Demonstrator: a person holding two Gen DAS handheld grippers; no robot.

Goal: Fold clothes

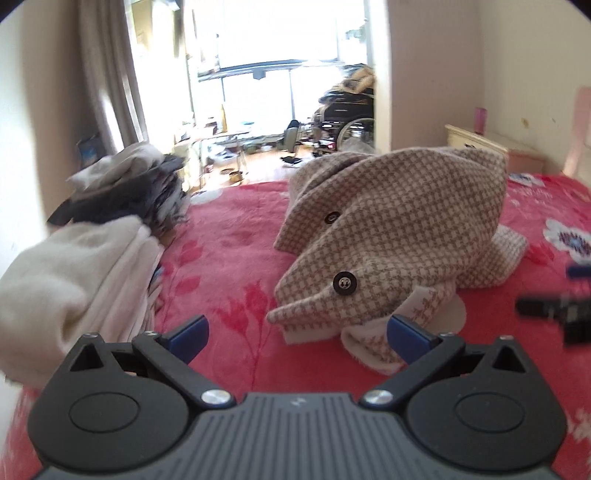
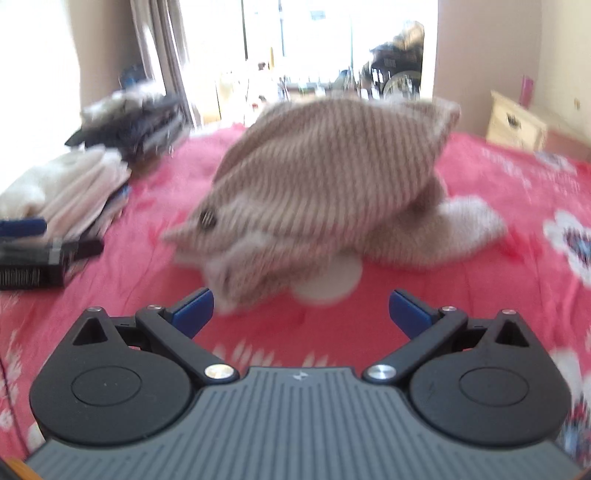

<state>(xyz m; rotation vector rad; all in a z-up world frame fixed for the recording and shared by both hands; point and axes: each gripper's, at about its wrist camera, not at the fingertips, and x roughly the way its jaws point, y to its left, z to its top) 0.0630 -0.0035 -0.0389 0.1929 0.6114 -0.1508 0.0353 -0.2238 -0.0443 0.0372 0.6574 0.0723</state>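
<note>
Bright window (image 1: 266, 33) beyond a grey curtain (image 1: 110, 74), cream nightstand (image 1: 476, 142) against the pale wall (image 1: 535, 55)

Beige-and-white houndstooth coat (image 1: 399, 206) – black buttons (image 1: 341, 283), red floral bedspread (image 1: 236, 243)

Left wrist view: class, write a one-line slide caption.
Open left gripper faces a crumpled houndstooth coat on a red floral bedspread, folded clothes stacked alongside.

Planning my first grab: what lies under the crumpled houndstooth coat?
The houndstooth coat lies on the red floral bedspread; a white printed circle peeks out. Anything beneath its bulk is hidden.
</note>
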